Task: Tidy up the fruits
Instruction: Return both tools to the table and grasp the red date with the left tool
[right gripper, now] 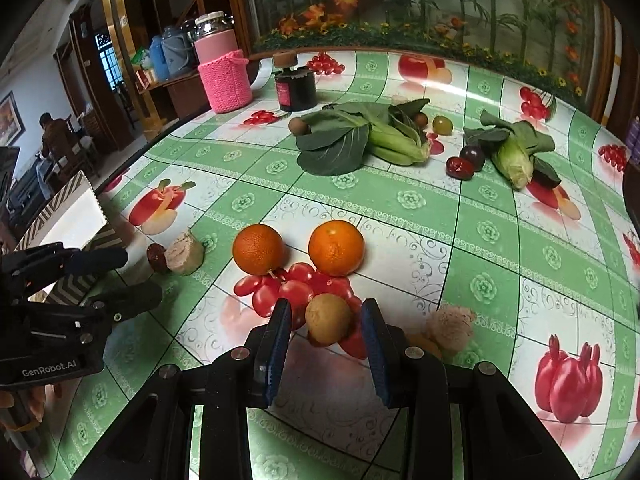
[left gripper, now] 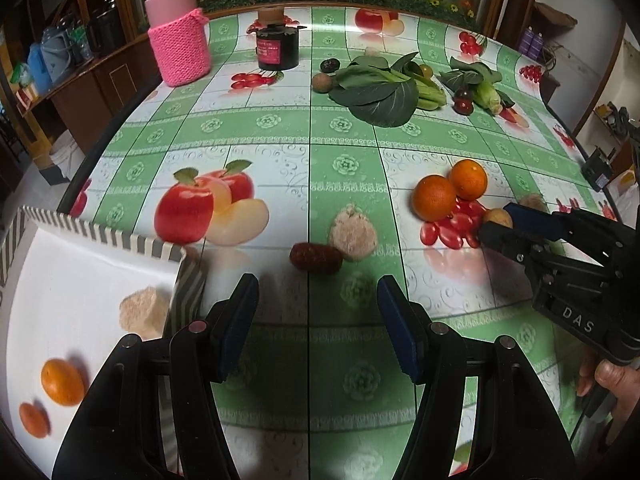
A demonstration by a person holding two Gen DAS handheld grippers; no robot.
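Fruits lie scattered over the worktop (left gripper: 344, 132), which wears a green-and-white cloth printed with apples and cherries. Two oranges (right gripper: 337, 247) sit side by side near the middle of the worktop, on a printed cherry cluster. Just in front of them a small brown round fruit (right gripper: 328, 318) lies between the jaws of the right gripper (right gripper: 326, 354); the jaws stand apart on either side of it, released, and whether either pad touches it I cannot tell. A pale fuzzy lump (right gripper: 450, 326) rests just to the right of that gripper.

The left gripper (left gripper: 318, 328) hovers near the worktop's left edge with its jaws spread wide and nothing between them. Ahead of it a dark red date (left gripper: 316, 258) touches a pale rough lump (left gripper: 354, 236). Beside this gripper, at the left edge, a white box (left gripper: 100, 232) with a striped rim holds two small oranges (left gripper: 62, 382) and another pale lump (left gripper: 144, 312).

Toward the far edge lie leafy greens (left gripper: 380, 88), a corn cob (right gripper: 514, 162), a dark plum (right gripper: 472, 157) and a few more small fruits. A pink knitted jar (left gripper: 178, 36) and a black canister (left gripper: 278, 46) stand at the far-left corner.
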